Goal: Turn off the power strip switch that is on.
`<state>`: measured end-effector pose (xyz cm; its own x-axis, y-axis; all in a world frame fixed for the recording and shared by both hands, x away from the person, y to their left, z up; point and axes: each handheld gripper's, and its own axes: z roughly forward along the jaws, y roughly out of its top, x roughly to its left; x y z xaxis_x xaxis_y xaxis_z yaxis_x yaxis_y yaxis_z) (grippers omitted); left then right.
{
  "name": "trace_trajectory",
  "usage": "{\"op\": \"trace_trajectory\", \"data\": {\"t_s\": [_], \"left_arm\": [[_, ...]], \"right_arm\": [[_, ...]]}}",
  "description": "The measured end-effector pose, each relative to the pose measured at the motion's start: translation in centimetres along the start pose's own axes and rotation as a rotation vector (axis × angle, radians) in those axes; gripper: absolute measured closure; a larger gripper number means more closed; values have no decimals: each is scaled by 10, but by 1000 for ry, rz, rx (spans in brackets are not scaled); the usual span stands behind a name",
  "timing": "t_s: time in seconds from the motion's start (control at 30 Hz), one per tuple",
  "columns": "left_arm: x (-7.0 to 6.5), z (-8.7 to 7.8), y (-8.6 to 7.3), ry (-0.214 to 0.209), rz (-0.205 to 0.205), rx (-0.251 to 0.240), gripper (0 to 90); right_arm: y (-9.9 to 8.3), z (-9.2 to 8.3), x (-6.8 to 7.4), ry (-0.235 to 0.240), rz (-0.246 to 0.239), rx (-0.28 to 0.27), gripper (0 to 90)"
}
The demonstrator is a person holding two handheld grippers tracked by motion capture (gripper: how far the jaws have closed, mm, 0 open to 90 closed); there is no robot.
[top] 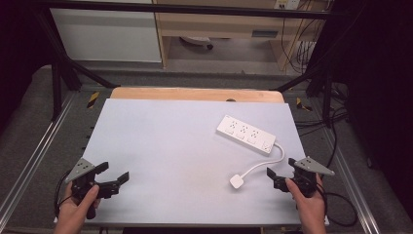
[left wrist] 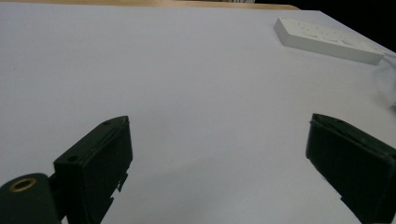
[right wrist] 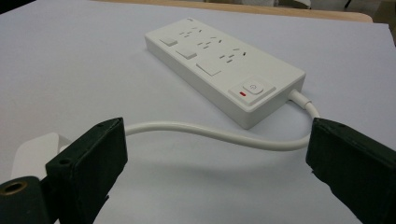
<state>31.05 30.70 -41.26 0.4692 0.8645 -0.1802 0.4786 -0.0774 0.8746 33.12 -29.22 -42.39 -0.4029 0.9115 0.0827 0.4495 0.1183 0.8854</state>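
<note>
Left to right. Your left gripper [top: 113,176] sits at about 7 o'clock on the white table [top: 165,146], jaws spread wide, nothing between them, well apart from everything. In the left gripper view that gripper [left wrist: 217,163] looks over bare table, with the power strip [left wrist: 327,39] far off at 1 o'clock.

Centre-right: the power strip [top: 246,134] lies flat at roughly 2 o'clock on the table, sockets up, angled. Its cable [top: 265,161] curls off the near end and runs back to the plug [top: 237,182] at about 5 o'clock, just beside your right gripper [top: 280,173].

Right gripper: jaws released, wide apart, holding nothing. In the right gripper view the gripper [right wrist: 217,158] points at the cable [right wrist: 210,133], which crosses between the jaws but farther out; no contact that I can see. The plug [right wrist: 35,151] sits partly behind the left-hand jaw. The switch [right wrist: 252,87] with a red mark is on the strip's near end.

Handling, my guess: the strip is a rigid plastic shell, light, smooth, so it may slide when pushed. Grab it across the narrow sides. The cable is springy and bendy and will drag the strip. The plug is small, hard and boxy; pinch its flat sides, not the cable.
</note>
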Motion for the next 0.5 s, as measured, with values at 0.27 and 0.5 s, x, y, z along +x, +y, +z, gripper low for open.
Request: {"op": "trace_trajectory", "data": {"t_s": [0.27, 0.5], "left_arm": [[-1, 0, 1, -6, -6, 6, 72], [0, 0, 1, -11, -21, 9, 72]], "right_arm": [[2, -2, 2, 3, -2, -13, 56], [3, -3, 4, 2, -12, -18, 53]]}}
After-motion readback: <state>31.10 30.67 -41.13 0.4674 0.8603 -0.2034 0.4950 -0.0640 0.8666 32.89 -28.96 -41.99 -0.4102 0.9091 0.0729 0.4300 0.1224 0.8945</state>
